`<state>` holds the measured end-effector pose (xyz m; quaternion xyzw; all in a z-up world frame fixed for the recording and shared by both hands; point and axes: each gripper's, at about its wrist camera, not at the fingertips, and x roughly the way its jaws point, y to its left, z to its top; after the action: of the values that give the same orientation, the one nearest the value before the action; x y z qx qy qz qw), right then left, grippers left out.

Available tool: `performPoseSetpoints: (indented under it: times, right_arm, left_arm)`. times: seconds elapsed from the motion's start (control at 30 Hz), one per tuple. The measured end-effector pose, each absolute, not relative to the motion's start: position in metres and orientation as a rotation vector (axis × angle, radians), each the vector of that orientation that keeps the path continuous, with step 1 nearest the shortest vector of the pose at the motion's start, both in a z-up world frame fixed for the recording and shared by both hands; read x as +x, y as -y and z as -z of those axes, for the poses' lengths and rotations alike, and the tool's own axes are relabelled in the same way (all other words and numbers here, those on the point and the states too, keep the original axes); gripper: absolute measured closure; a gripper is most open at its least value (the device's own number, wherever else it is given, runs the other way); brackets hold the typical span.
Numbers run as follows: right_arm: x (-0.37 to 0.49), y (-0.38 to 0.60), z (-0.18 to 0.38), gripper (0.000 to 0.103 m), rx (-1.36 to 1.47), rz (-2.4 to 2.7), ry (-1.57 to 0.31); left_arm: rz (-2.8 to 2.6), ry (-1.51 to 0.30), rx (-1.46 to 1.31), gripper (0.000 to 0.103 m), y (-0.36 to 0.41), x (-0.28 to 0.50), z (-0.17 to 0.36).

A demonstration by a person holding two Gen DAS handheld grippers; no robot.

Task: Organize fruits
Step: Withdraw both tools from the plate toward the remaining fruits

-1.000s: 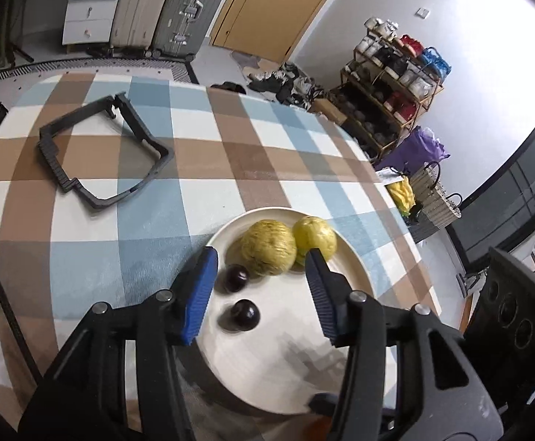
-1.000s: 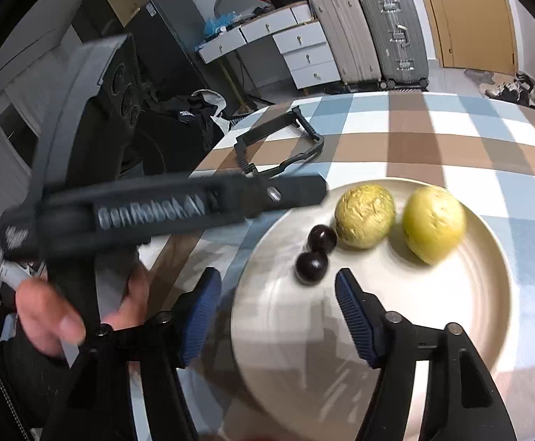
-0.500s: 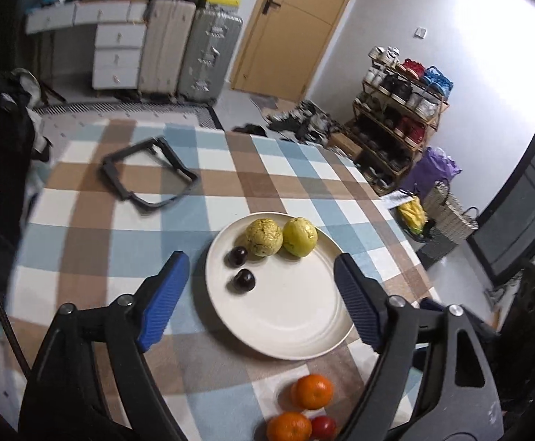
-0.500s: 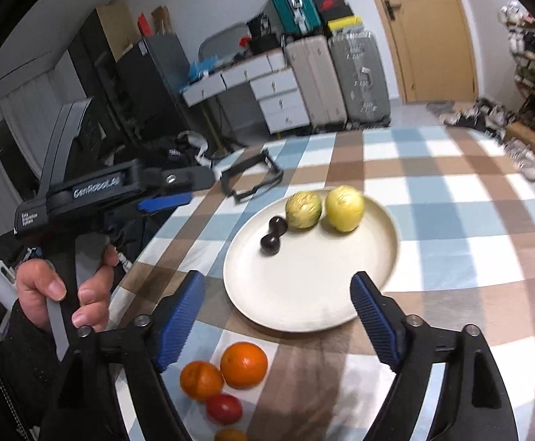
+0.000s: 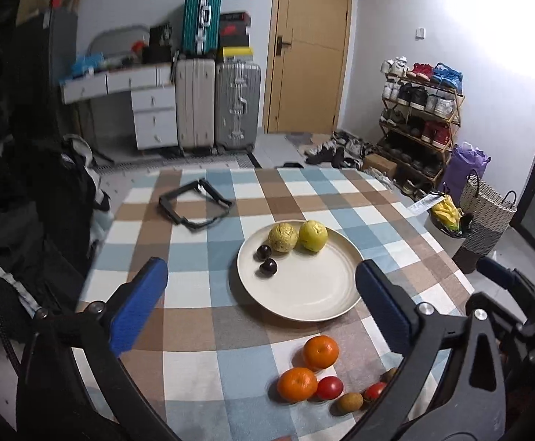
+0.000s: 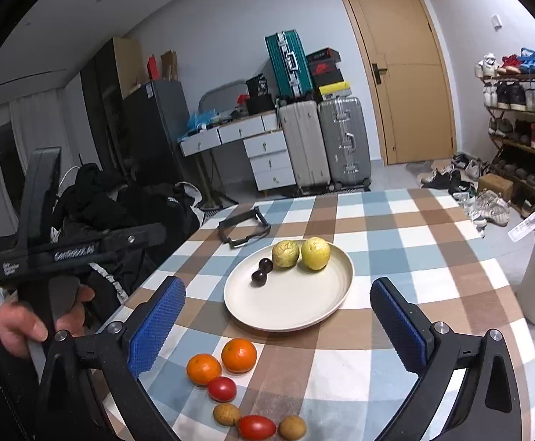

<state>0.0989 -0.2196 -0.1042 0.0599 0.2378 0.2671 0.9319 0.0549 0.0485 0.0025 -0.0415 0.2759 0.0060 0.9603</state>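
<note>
Materials and finishes on and around the checked tablecloth [image 6: 396, 235]

The tablecloth is looking like matt woven fabric in blue, brown and white. At its centre, a cream plate [image 6: 296, 316] is showing a smooth, faintly satin surface. On the plate, two yellow-green fruits [image 6: 300, 253] are looking dull and rough-skinned, and two dark cherries [image 6: 261, 271] are shining glossily. Nearer than the plate, two oranges [image 6: 221, 362] are showing dimpled peel, and the red tomatoes [image 6: 222, 388] are gleaming smooth. Both grippers' fingers are wearing blue textured rubbery pads [image 6: 157, 327] on matt black plastic with metal screws. Beyond the cloth, a ribbed silver suitcase [image 6: 344, 139] is looking metallic.
</note>
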Motion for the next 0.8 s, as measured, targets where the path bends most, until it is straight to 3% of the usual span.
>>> performPoseSetpoints:
  times: [0.47, 0.8]
  right_arm:
    - [0.050, 0.242, 0.108, 0.000, 0.111, -0.457, -0.435]
    - [0.043, 0.246, 0.150, 0.000, 0.104, -0.452, -0.576]
  left_arm:
    - [-0.007, -0.632, -0.089, 0.001, -0.017, 0.009, 0.034]
    - [0.016, -0.724, -0.097, 0.001, -0.005, 0.007, 0.092]
